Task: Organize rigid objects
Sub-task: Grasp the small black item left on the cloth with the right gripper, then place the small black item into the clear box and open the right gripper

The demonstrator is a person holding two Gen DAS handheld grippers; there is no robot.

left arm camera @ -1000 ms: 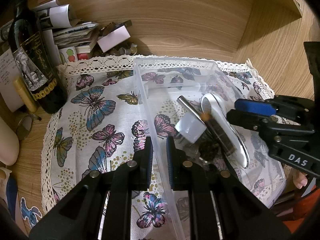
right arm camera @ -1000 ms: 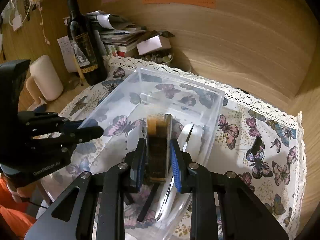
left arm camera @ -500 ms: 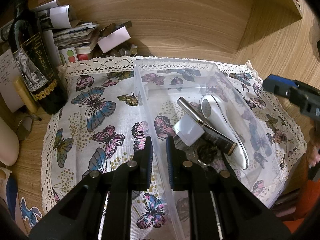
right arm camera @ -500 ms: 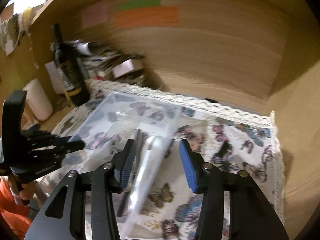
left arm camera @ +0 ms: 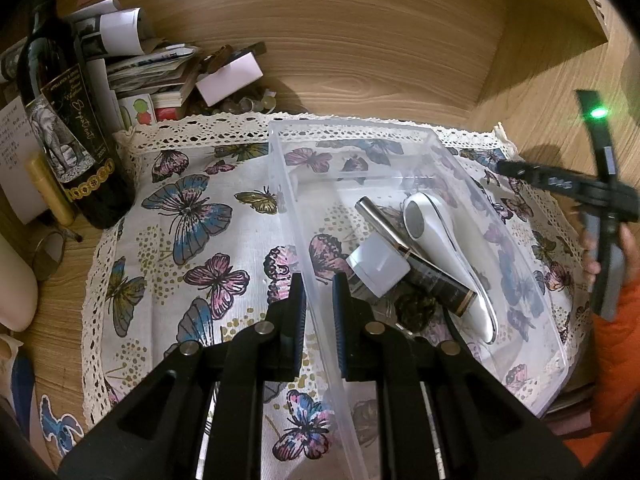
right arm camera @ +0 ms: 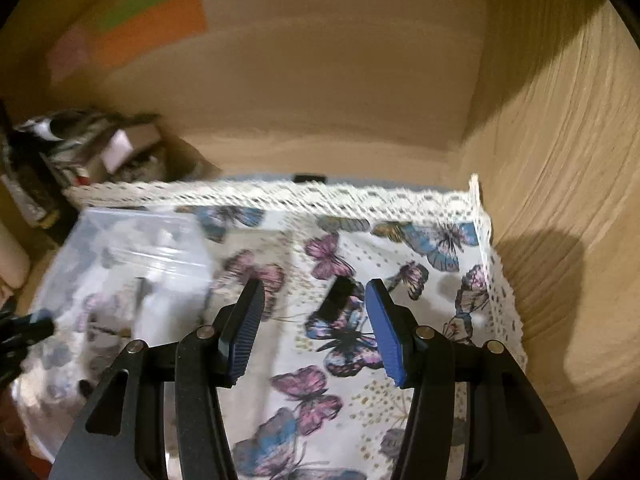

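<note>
A clear plastic bin (left arm camera: 400,136) stands on a butterfly cloth (left arm camera: 192,240). In it lie a white curved device (left arm camera: 444,248), a dark tube with gold trim (left arm camera: 432,276), a white square block (left arm camera: 380,266) and a dark round lump (left arm camera: 416,306). My left gripper (left arm camera: 319,288) is shut on the bin's left wall (left arm camera: 296,216). My right gripper (right arm camera: 316,292) is open and empty, above the cloth to the right of the bin (right arm camera: 120,248). A small black object (right arm camera: 338,298) lies on the cloth between its fingers. The right gripper also shows at the right edge of the left wrist view (left arm camera: 568,184).
A dark wine bottle (left arm camera: 68,128) stands at the back left beside stacked papers and boxes (left arm camera: 168,68). Wooden walls (left arm camera: 360,52) close the back and right side (right arm camera: 560,200). A white rounded object (left arm camera: 16,292) lies at the far left.
My right gripper let go of the dark tube in the bin, opened, and swung right over the cloth. The tube now lies in the bin. My left gripper has not moved.
</note>
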